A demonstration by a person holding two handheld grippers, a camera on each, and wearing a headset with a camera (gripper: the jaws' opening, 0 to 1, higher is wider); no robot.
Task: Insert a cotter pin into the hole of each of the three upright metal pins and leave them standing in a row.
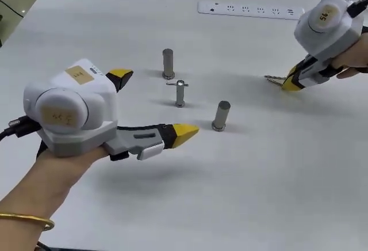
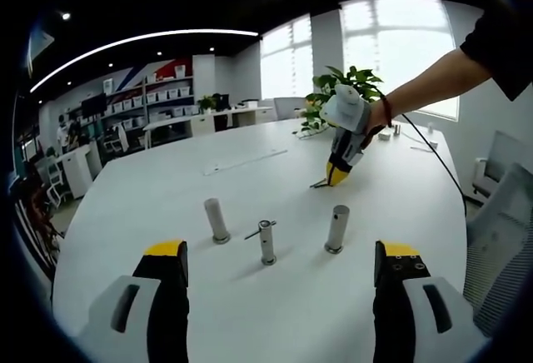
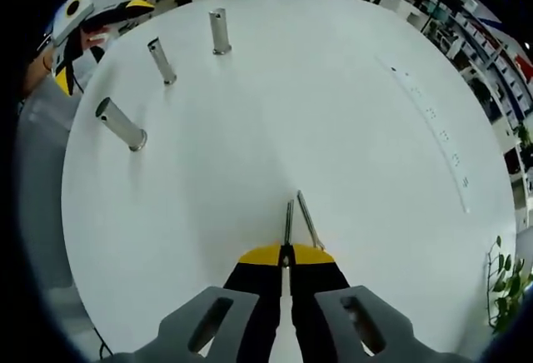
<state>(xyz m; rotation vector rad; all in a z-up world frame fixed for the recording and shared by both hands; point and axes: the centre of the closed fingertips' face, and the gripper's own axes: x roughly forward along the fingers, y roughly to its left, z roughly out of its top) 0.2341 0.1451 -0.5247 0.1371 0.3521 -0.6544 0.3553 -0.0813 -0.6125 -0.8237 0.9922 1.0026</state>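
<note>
**One pin fitted, two bare, a cotter pin pinched in our right claw**

On the white table (image 1: 241,193) we see three upright metal pins in a slanting row, running from 11 o'clock to 5 o'clock in the head view. The far pin (image 1: 168,63) and the near pin (image 1: 221,116) stand bare. The middle pin (image 1: 180,94) carries a fitted cotter pin (image 1: 174,83) crosswise through its top, one end jutting toward 9 o'clock. The three stand apart, none touching.

Our left gripper (image 1: 155,104) hovers above the table at about 8 o'clock from the row. Its yellow-tipped jaws are spread wide and hold nothing. In the left gripper view the row stands beyond the gap between those jaws. The middle pin is nearly dead centre, with the far pin at its 10 o'clock and the near pin at its 2 o'clock.

Our right gripper (image 1: 290,83) sits at 3 o'clock from the row, well apart from it, with its tips low over the table. Its jaws are pressed together on a held cotter pin (image 1: 275,78), which pokes out toward 9 o'clock. In the right gripper view two slender metal legs fan out from the pinched tips toward 12 o'clock. We cannot tell whether they are one splayed pin or two. The row lies at 10 to 11 o'clock in that view, with the left gripper beyond it.

A white power strip (image 1: 250,10) lies flat at 1 o'clock from the row, well apart from the pins.
</note>
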